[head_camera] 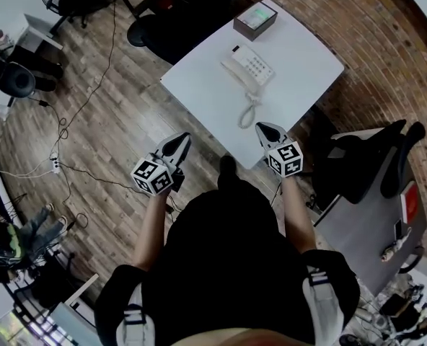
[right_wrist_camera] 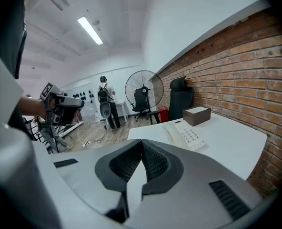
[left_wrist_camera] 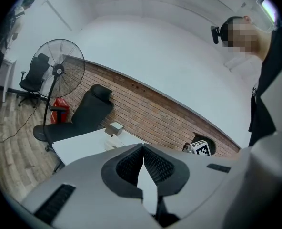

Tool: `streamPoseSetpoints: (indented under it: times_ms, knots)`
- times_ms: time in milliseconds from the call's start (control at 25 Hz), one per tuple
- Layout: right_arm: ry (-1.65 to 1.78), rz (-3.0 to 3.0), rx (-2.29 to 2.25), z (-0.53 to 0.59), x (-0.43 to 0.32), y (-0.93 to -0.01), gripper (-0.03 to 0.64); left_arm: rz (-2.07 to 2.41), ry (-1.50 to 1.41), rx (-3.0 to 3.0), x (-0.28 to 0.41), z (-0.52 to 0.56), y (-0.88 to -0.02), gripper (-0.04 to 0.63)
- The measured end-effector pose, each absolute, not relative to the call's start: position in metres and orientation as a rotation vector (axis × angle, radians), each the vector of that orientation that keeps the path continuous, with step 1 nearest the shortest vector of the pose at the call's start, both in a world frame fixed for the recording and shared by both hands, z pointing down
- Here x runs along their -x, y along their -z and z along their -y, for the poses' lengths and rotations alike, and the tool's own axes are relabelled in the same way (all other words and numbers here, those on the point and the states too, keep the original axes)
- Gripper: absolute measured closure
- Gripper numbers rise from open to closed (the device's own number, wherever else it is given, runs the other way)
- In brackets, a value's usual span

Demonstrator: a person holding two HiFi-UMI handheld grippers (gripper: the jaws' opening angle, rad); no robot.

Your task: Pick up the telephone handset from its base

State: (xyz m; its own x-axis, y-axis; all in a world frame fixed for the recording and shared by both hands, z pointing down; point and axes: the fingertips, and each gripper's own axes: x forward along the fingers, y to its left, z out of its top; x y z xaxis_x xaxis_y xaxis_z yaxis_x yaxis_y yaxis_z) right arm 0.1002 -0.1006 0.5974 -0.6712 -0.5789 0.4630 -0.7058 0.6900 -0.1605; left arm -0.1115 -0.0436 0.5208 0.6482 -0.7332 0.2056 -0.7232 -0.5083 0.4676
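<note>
In the upper middle of the head view we find the telephone (head_camera: 248, 67) on the white table (head_camera: 300, 56). Its handset (head_camera: 235, 71) lies in the cradle on the base, and the coiled cord (head_camera: 248, 110) trails toward the table's near edge. A small box (head_camera: 255, 19) sits beyond it at the far corner. The left gripper (head_camera: 185, 137) hangs over the wood floor at centre left. The right gripper (head_camera: 261, 127) overlaps the table's near corner in the frame, well apart from the phone.

From above we cannot judge the jaws; the gripper views settle that. In the left gripper view the pads meet tip to tip with nothing between them. That view shows the table and box only at a slant (the phone is hard to make out there), plus a standing fan (left_wrist_camera: 60, 70) at the upper left. In the right gripper view the jaws are likewise closed and empty, and the keypad and handset show plainly at centre right.
</note>
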Motion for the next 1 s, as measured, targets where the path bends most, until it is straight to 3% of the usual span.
streamPoseSetpoints:
  times_ms: [1000]
  knots:
    - [-0.416,2.497,-0.838,0.187,-0.100,-0.634,0.618,1.194,0.025,-2.305,0.088,0.107,-0.526,0.575]
